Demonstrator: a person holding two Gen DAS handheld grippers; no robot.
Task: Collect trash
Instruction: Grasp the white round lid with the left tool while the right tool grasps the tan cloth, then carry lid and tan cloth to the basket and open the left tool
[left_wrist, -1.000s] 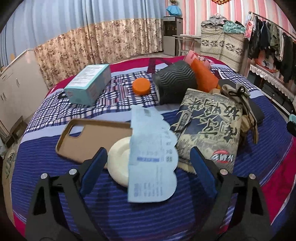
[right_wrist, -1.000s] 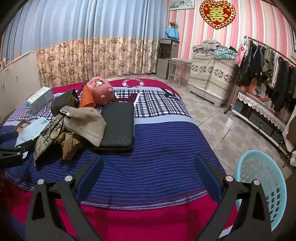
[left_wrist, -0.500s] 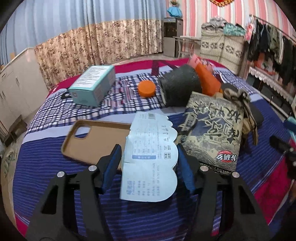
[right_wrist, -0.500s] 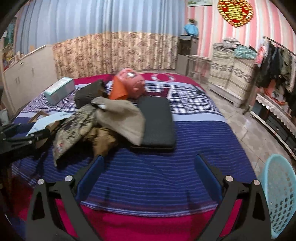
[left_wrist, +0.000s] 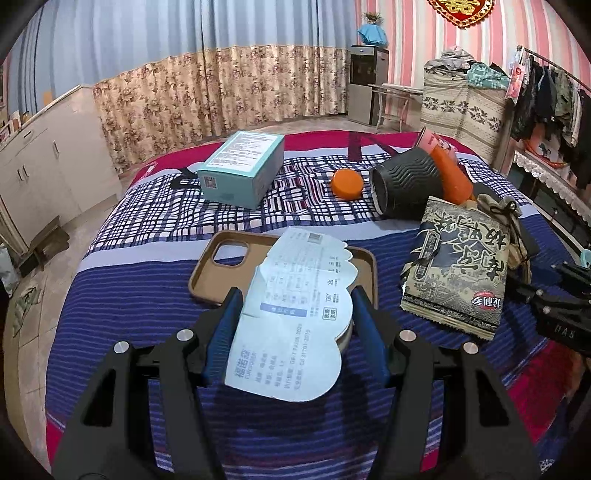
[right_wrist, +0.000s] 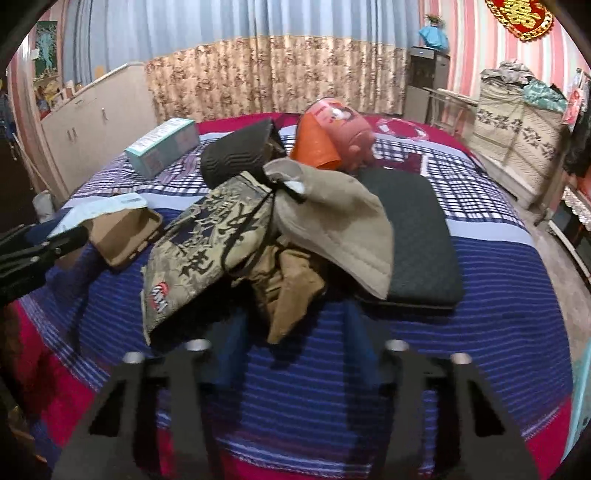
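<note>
Left tool clamps white round container with paper label

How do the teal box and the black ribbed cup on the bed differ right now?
The teal box is rectangular, pale, printed with text, and sits flat; the black ribbed cup is round and dark and lies tipped on its side, mouth facing the camera. The box stands alone; the cup lies against an orange item. Both rest on the plaid bedspread, ungripped.
</note>
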